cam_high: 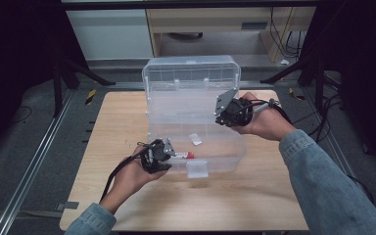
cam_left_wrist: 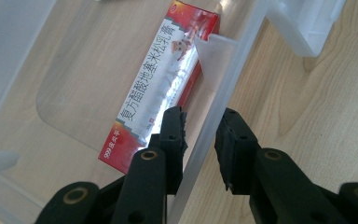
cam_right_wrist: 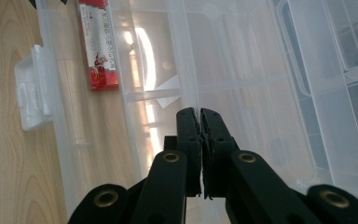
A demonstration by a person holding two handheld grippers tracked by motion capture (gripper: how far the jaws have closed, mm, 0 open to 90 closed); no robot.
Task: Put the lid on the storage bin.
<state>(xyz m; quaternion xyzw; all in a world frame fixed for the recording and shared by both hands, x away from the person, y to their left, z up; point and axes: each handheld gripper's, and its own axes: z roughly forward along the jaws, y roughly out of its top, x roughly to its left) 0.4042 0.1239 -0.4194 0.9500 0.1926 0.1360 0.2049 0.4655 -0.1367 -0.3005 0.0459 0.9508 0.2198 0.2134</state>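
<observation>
A clear plastic box (cam_high: 235, 147) stands on the wooden table with its lid (cam_high: 191, 73) raised at the back. A red and white medicine carton (cam_high: 183, 155) (cam_left_wrist: 158, 84) (cam_right_wrist: 98, 46) lies flat inside, along the front wall (cam_left_wrist: 228, 74). My left gripper (cam_high: 169, 155) (cam_left_wrist: 200, 121) is open and straddles that wall, one jaw inside beside the carton's end and one outside. My right gripper (cam_high: 221, 115) (cam_right_wrist: 199, 114) is shut on the thin edge of a clear inner tray (cam_high: 186, 105) (cam_right_wrist: 242, 56) held above the box's right side.
A white latch tab (cam_high: 197, 169) (cam_right_wrist: 30, 98) (cam_left_wrist: 307, 23) hangs on the box's front. A small white slip (cam_high: 195, 139) (cam_right_wrist: 168, 91) lies on the box floor. Bare wooden tabletop (cam_high: 127, 122) spreads left and in front of the box.
</observation>
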